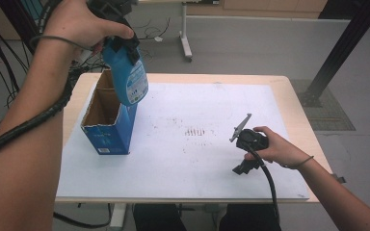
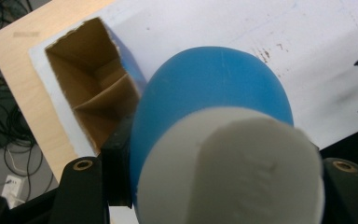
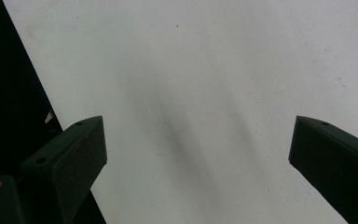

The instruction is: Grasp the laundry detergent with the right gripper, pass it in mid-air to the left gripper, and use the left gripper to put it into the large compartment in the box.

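- The left claw [image 1: 120, 45] was clamped on the white cap end of a blue bottle [image 1: 127, 77], held up in the air at the far left of the desk in the high view.
- In the left gripper view, the bottle's white cap [image 2: 228, 172] sat between the two black jaws, with the blue body [image 2: 214, 84] bulging beyond it.
- The bottle hung with its base pointing down, its bottom end just over the right rim of an open cardboard box [image 1: 107, 122]; whether it touched the rim could not be told.
- The box stood upright on the desk, blue on the outside and brown inside, with a torn top edge; the left gripper view showed a cardboard divider [image 2: 105, 95] splitting its inside into compartments.
- The right claw [image 1: 243, 166] rested low on the right side of the desk, well apart from the box and bottle.
- Its jaws stood wide apart in the right gripper view, with nothing between them but the white sheet [image 3: 191, 93].
- That white sheet [image 1: 197, 154] covered most of the pale wooden desk [image 1: 294, 103] and carried some dark scuff marks [image 1: 197, 131] near its middle.
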A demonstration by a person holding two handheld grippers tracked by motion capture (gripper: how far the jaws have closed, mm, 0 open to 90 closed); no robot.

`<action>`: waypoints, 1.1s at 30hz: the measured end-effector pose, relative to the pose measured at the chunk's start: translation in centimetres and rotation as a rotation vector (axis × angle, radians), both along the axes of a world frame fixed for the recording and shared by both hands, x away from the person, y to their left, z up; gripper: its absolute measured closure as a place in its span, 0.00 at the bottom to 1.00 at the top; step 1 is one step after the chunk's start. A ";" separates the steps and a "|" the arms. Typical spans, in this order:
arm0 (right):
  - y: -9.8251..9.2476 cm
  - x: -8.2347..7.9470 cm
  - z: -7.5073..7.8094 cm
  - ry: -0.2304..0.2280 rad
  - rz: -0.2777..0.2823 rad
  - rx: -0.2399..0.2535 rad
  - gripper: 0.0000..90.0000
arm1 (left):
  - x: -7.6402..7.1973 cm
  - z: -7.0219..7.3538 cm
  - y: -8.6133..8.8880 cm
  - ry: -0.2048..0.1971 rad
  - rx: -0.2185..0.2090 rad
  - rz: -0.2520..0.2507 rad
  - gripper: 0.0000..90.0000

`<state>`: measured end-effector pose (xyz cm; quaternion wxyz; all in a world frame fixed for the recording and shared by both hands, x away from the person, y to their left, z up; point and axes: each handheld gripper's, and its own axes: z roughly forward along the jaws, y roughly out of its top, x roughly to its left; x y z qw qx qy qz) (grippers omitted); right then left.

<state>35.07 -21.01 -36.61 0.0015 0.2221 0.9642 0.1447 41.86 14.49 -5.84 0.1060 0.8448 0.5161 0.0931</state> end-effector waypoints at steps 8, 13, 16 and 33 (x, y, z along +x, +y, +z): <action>0.1 -0.1 -0.1 0.000 0.008 0.005 0.04 | 0.9 0.2 2.9 0.002 0.008 0.103 0.42; 0.0 -0.1 -0.3 0.000 0.010 0.005 0.04 | 1.1 0.0 4.4 0.001 -0.016 0.163 0.42; 0.0 -0.1 -0.3 -0.001 0.014 0.003 0.04 | 1.2 0.0 5.1 -0.001 -0.022 0.191 0.42; 0.0 -0.1 -0.5 -0.002 0.019 0.004 0.04 | 1.8 -1.7 7.6 0.013 -0.010 0.280 0.42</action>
